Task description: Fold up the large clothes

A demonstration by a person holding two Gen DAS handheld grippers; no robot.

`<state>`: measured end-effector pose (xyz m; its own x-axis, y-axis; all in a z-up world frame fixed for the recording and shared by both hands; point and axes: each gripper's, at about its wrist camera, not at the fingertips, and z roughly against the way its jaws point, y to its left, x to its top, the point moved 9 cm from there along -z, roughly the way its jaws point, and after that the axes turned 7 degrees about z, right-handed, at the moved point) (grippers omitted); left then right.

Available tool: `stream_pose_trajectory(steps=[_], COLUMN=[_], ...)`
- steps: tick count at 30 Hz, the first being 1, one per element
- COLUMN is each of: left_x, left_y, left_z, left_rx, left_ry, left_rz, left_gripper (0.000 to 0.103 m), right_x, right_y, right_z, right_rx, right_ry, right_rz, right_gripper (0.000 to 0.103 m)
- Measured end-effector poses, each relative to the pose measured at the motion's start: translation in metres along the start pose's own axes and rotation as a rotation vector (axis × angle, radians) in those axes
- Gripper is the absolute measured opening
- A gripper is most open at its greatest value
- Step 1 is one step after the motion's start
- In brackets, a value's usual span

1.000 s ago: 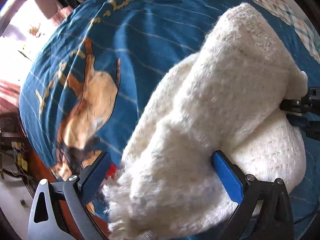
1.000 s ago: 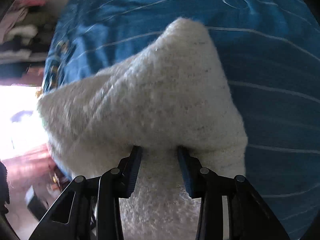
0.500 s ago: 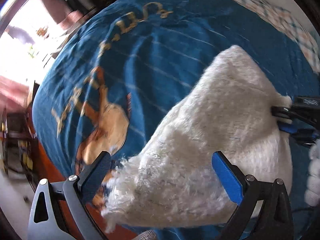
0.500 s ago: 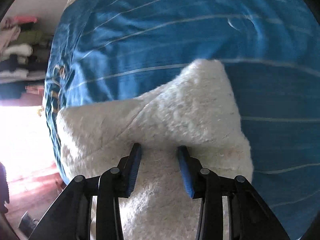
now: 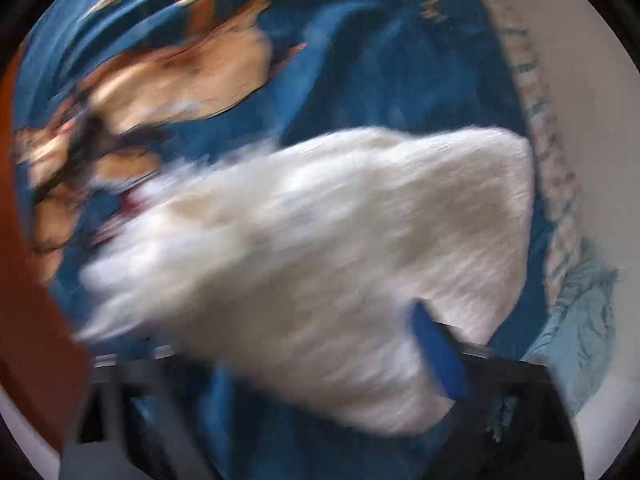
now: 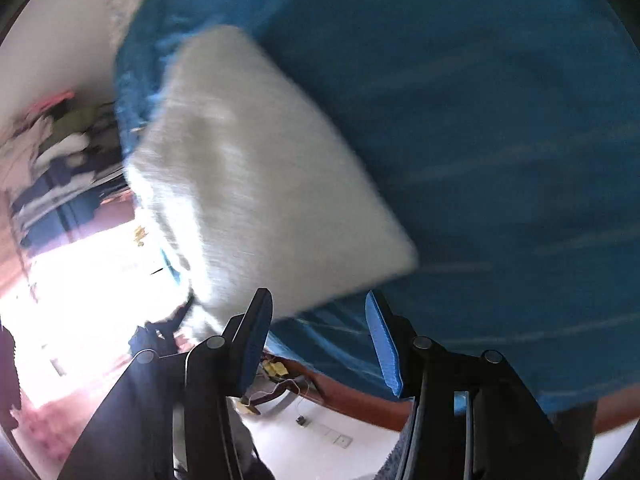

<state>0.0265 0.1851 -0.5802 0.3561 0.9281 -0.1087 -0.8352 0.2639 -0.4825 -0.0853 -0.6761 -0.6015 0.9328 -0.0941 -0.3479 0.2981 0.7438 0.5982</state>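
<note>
A white fuzzy garment (image 5: 320,232) lies folded in a thick block on the blue bedspread (image 5: 380,80). The left wrist view is badly blurred. My left gripper (image 5: 280,340) hangs over the garment's near edge with its jaws closing. The edge lies between them, one blue pad (image 5: 436,352) shows against the fabric, and the other finger is lost in blur. In the right wrist view the garment (image 6: 260,176) lies just past my right gripper (image 6: 316,300). Its jaws are opening and nothing is between the blue pads (image 6: 254,336).
The bedspread carries a tan horse print (image 5: 180,76). A reddish wooden bed frame (image 6: 360,396) runs along the near edge, with pale floor below. A crumpled light-blue cloth (image 5: 572,340) and a checked sheet (image 5: 560,200) lie by the wall. Stacked clothes (image 6: 60,152) stand beyond the bed.
My right gripper has let go of the white garment and drawn back off it. The garment has dropped flat into a folded block. The left gripper has rolled, swung sideways and narrowed.
</note>
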Motion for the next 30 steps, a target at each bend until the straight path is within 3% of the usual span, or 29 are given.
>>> stream_pose_trajectory(steps=[1,2,5,8,10,11,12,15,18,21,24,27,28,30], left_x=[0.0,-0.001,-0.006,-0.01,-0.008,-0.006,-0.003,0.008,0.013,0.013,0.017,0.024,0.028,0.036], left_y=[-0.008,-0.011,-0.012,0.002,0.023,0.033,0.042,0.041,0.032,0.035,0.043,0.05,0.051,0.045], left_z=[-0.002,-0.001,0.022,0.041,0.026,0.013,0.001,-0.016,-0.013,-0.009,-0.009,-0.014,-0.016,-0.015], left_rx=[0.005,0.015,-0.01,0.015,0.054,0.065,0.065,0.056,0.037,-0.018,-0.074,-0.095,-0.097,-0.122], left_ry=[-0.014,-0.03,-0.082,-0.111,-0.084,-0.074,-0.052,-0.028,-0.016,0.009,0.026,0.016,0.005,-0.029], left_rz=[-0.044,-0.057,-0.056,-0.065,-0.041,-0.017,0.0,-0.016,-0.046,-0.025,0.031,0.077,0.088,0.098], left_gripper=[0.022,0.013,0.007,0.007,0.007,0.007,0.008,0.009,0.015,0.021,0.038,0.046,0.046,0.045], right_x=[-0.003,-0.006,-0.007,-0.003,0.005,0.011,0.018,0.048,0.076,0.1,0.113,0.118,0.118,0.121], right_y=[-0.007,-0.014,-0.018,-0.018,-0.015,-0.013,-0.008,-0.001,0.01,0.019,0.045,0.071,0.078,0.081], right_z=[-0.006,-0.009,-0.01,0.003,0.01,0.012,0.007,0.002,-0.024,-0.063,-0.089,-0.107,-0.113,-0.113], right_rx=[-0.013,-0.025,-0.036,-0.051,-0.057,-0.064,-0.067,-0.045,0.032,0.215,0.39,0.404,0.387,0.405], right_ry=[0.008,0.011,0.001,-0.024,-0.038,-0.039,-0.037,-0.038,-0.006,0.089,0.173,0.186,0.183,0.173], right_rz=[-0.013,-0.018,-0.014,0.004,0.029,0.054,0.075,0.203,0.31,0.335,0.356,0.421,0.451,0.434], right_gripper=[0.051,0.051,0.051,0.051,0.052,0.061,0.077,0.084,0.088,0.095,0.095,0.093,0.089,0.068])
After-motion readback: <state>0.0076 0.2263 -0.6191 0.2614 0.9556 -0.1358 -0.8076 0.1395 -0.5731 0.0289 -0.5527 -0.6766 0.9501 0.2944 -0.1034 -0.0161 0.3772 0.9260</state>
